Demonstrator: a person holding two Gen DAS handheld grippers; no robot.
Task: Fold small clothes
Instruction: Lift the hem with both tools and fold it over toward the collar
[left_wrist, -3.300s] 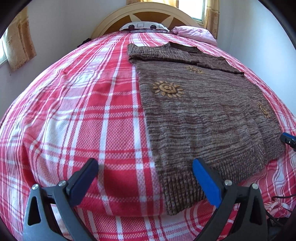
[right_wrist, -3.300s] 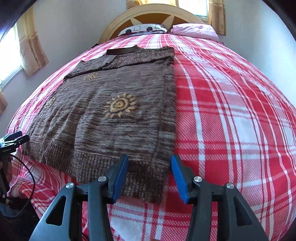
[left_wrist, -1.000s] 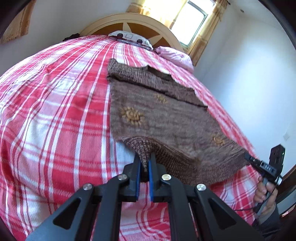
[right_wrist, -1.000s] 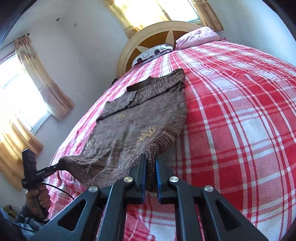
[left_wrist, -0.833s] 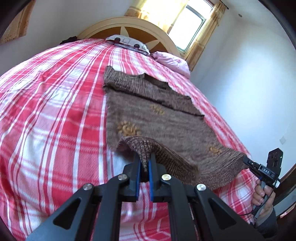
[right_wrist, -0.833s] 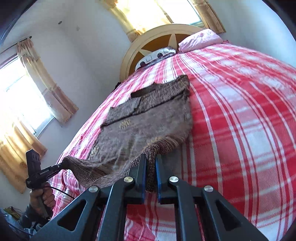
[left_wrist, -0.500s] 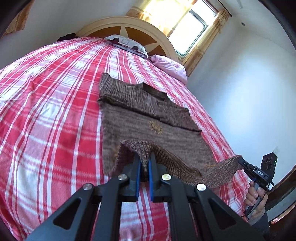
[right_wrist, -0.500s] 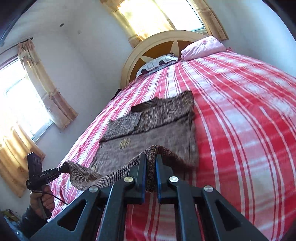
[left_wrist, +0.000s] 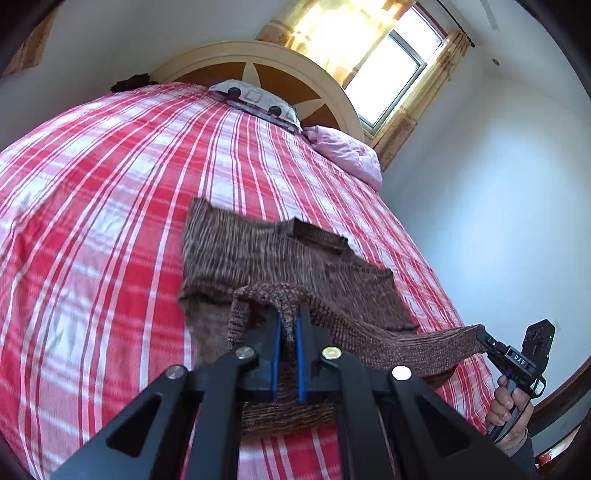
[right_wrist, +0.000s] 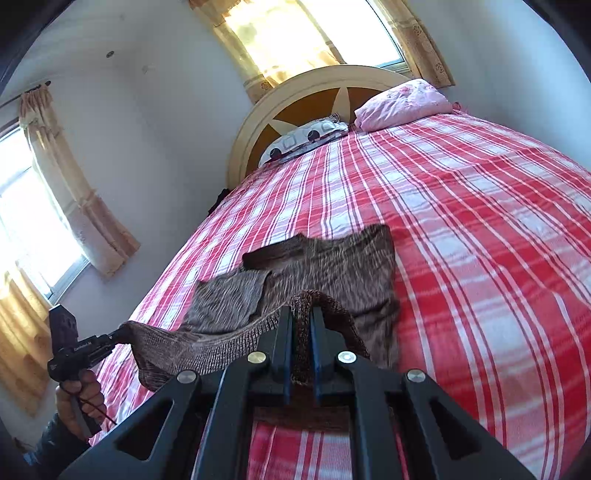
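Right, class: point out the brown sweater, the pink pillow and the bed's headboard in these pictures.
brown sweater (left_wrist: 258, 251): left wrist view, on the knit near the shoulder, lying on the bed.
pink pillow (right_wrist: 402, 101): right wrist view, on the middle of its top.
headboard (left_wrist: 229, 50): left wrist view, on its cream arched rim.

The right hand-held gripper (right_wrist: 300, 334) pinches the ribbed bottom edge of a brown knit sweater (right_wrist: 332, 266). That edge hangs in the air. Far to the left, the left hand-held gripper (right_wrist: 117, 335), held in a hand (right_wrist: 81, 397), pinches the other corner. The sweater's top lies on the bed (right_wrist: 480, 221) with its red checked cover.
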